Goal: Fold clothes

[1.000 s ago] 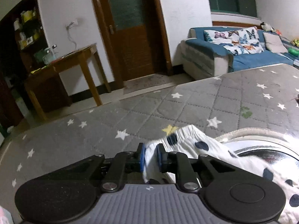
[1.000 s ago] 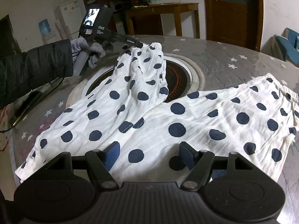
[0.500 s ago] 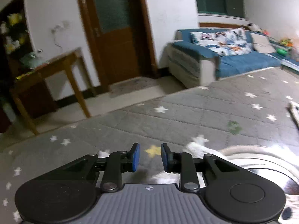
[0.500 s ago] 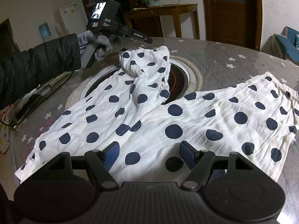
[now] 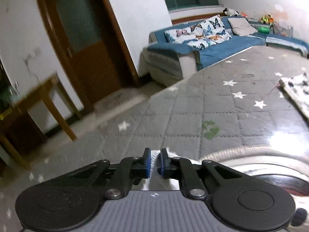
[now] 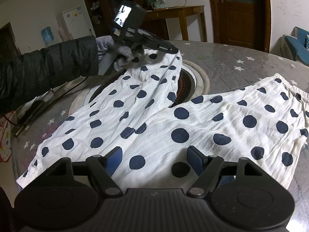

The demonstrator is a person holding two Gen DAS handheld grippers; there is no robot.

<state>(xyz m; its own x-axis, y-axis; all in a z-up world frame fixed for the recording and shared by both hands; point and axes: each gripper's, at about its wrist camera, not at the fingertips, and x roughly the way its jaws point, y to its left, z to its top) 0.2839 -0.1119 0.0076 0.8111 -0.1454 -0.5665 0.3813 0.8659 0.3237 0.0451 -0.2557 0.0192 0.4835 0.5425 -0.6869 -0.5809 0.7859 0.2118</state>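
Trousers (image 6: 202,119), white with navy dots, lie spread over the round grey star-quilted table (image 6: 227,61); one leg crosses the inset burner ring (image 6: 195,79) at the table's centre, the waistband lies to the right of the ring, well apart from it. Half a second ago our left gripper (image 5: 154,163) stood apart over bare quilt, off the cloth; now its jaws have just been closing and are clamped on white fabric at that leg's cuff, at the far side of the ring (the right wrist view shows the gloved hand (image 6: 114,52) there too). We judge the first fold can begin from this regrip. The cloth looks thin and crinkled, with ridges running along the leg. Our right gripper (image 6: 154,162) hovers with jaws apart over the seat, nearer us than the ring, holding nothing.
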